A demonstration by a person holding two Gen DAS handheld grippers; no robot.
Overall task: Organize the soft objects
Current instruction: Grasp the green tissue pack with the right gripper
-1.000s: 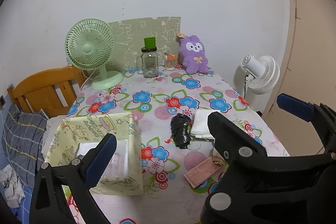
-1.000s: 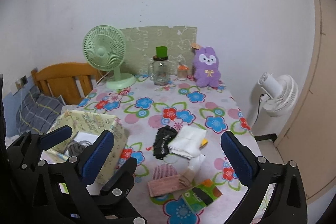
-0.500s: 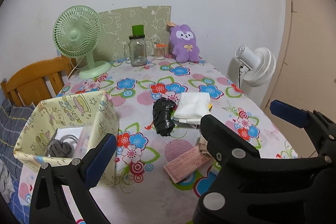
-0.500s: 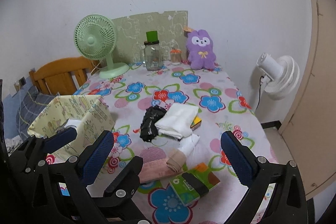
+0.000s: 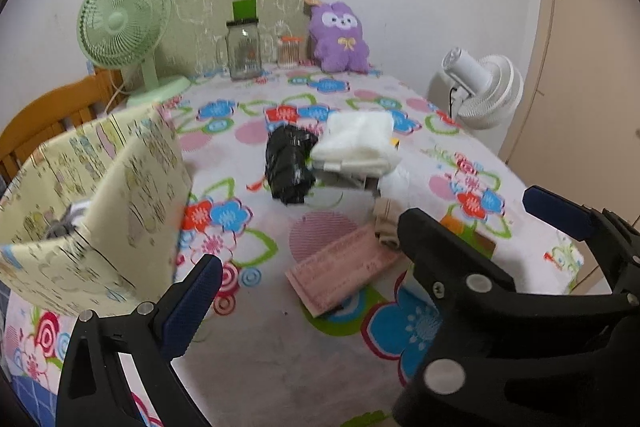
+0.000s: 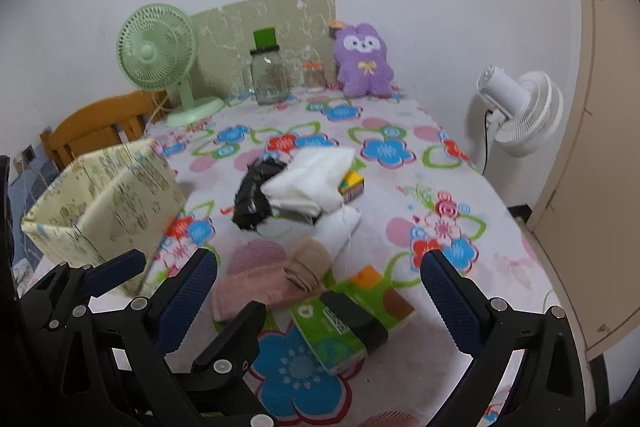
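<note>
On the flowered tablecloth [image 5: 248, 347] lies a heap of soft things: a crumpled black piece [image 5: 290, 165] [image 6: 256, 195], a folded white cloth [image 5: 356, 143] [image 6: 308, 183], a pink cloth [image 5: 340, 275] [image 6: 252, 287] and a beige rolled sock [image 6: 308, 263]. A yellow patterned fabric box [image 5: 132, 195] [image 6: 112, 203] stands at the left, with something grey inside [image 5: 60, 227]. My left gripper [image 5: 320, 279] is open above the pink cloth, holding nothing. Just before the sock, my right gripper [image 6: 319, 259] is open and empty. The two grippers overlap side by side.
A green tissue pack [image 6: 348, 319] lies near the front. A purple plush [image 6: 364, 61], glass jar [image 6: 270, 77] and green fan [image 6: 156, 55] stand along the back wall. A white fan [image 6: 520, 111] stands off the table's right edge, and a wooden chair [image 6: 92, 131] at the left.
Both grippers have come lower and nearer to the heap, so the cloths and the box look larger. Both stay open and nothing has been taken hold of.
</note>
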